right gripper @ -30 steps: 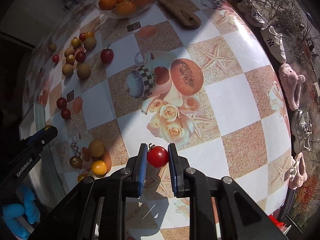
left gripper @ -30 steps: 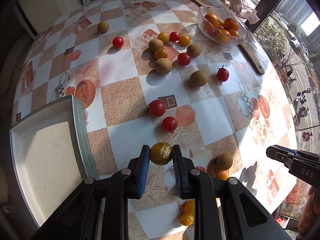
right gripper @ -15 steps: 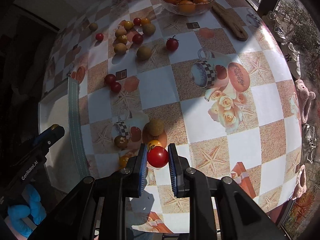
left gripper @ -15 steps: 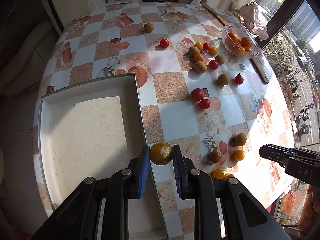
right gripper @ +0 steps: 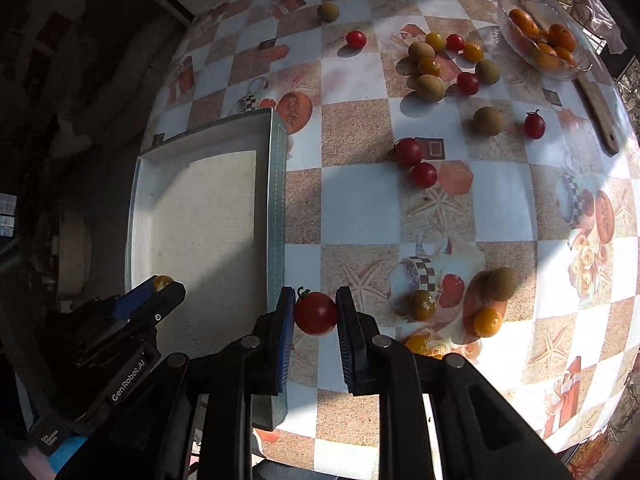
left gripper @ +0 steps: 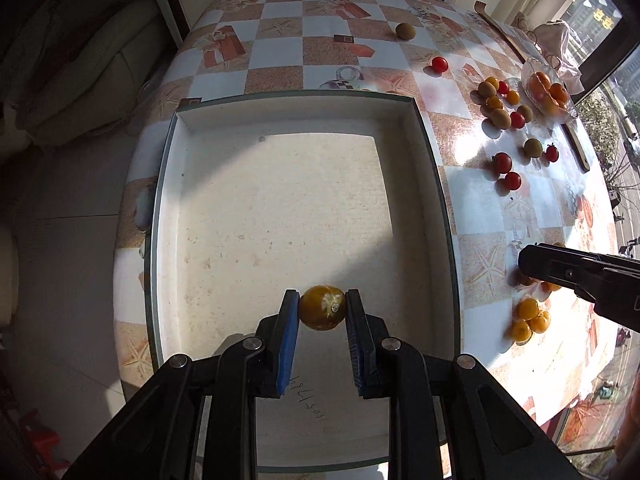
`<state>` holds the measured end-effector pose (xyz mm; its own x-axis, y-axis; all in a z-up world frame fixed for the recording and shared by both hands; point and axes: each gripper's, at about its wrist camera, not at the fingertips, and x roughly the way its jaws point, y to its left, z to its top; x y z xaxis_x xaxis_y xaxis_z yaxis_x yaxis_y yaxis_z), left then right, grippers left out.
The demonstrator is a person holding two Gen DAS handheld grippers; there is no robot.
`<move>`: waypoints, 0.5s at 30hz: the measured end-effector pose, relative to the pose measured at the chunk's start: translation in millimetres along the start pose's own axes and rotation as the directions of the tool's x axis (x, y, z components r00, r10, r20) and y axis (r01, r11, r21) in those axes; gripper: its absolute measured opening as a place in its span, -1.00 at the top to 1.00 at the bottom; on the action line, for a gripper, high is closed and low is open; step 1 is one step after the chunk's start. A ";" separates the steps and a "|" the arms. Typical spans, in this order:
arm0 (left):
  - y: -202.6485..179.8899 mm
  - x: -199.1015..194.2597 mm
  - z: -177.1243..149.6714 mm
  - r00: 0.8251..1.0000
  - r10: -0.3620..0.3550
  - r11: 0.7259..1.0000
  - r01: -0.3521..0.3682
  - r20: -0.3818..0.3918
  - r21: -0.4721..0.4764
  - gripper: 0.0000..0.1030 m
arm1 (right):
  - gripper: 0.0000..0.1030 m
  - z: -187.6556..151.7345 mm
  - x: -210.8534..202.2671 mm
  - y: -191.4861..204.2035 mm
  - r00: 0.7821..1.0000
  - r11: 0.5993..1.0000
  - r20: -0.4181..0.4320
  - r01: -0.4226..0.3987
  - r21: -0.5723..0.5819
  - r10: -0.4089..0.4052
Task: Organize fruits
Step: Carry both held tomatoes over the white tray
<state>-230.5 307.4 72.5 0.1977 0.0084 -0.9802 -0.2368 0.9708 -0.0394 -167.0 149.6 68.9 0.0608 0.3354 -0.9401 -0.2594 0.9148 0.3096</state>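
Observation:
My left gripper is shut on a dark yellow tomato and holds it over the near part of the white tray. My right gripper is shut on a red tomato and holds it above the tablecloth just right of the tray's right wall. The left gripper with its tomato also shows in the right wrist view, over the tray. The right gripper's body shows at the right edge of the left wrist view.
Several red and yellow tomatoes and brown fruits lie scattered on the checkered table. A glass bowl of oranges and a wooden board stand at the far right. A small cluster of fruit lies close right of my right gripper.
Both grippers have moved left with their tomatoes. The left one has gone from the tray's right rim to over the tray's floor; the right one has come up beside the tray's wall.

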 end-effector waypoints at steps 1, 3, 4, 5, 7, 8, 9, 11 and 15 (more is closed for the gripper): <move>3.8 1.5 -1.4 1.000 0.002 1.000 -0.002 -0.002 -0.006 0.52 | 0.56 1.6 3.2 4.6 1.000 1.000 -0.007 -0.007 -0.003 0.007; 11.9 4.9 -4.1 1.000 0.006 1.000 -0.006 -0.004 -0.020 0.52 | 0.56 4.2 10.0 12.1 1.000 1.000 -0.019 -0.019 -0.005 0.019; 14.8 6.3 -5.3 1.000 0.006 1.000 -0.006 -0.006 -0.027 0.52 | 0.56 5.4 13.1 15.0 0.999 1.000 -0.026 -0.024 -0.006 0.024; 18.0 8.0 -6.3 1.000 0.004 0.999 -0.005 -0.007 -0.037 0.52 | 0.56 6.7 16.3 17.7 0.999 1.000 -0.033 -0.029 -0.008 0.028; 22.5 11.2 -8.4 1.000 0.003 0.999 -0.003 -0.009 -0.051 0.52 | 0.56 9.7 24.6 23.5 0.998 0.999 -0.049 -0.033 -0.011 0.033; 24.3 13.2 -9.6 1.000 0.004 0.998 -0.005 -0.010 -0.055 0.52 | 0.56 10.8 28.4 26.2 0.998 0.999 -0.057 -0.032 -0.015 0.031; 25.3 14.9 -10.7 1.000 0.006 0.998 -0.007 -0.012 -0.057 0.52 | 0.56 11.6 32.1 29.2 0.997 0.999 -0.065 -0.028 -0.022 0.027; 26.5 18.8 -12.9 1.000 0.006 0.998 -0.007 -0.016 -0.060 0.52 | 0.56 13.6 39.9 36.3 0.997 0.999 -0.080 -0.021 -0.041 0.017; 29.0 26.2 -17.8 0.999 0.014 0.998 -0.016 -0.029 -0.063 0.52 | 0.55 14.5 49.0 51.4 0.996 0.997 -0.091 -0.004 -0.083 -0.004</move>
<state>-249.1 331.6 42.3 0.1671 0.0153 -0.9858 -0.2993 0.9535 -0.0360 -163.4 216.3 40.8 -0.0264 0.3102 -0.9503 -0.3387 0.8916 0.3004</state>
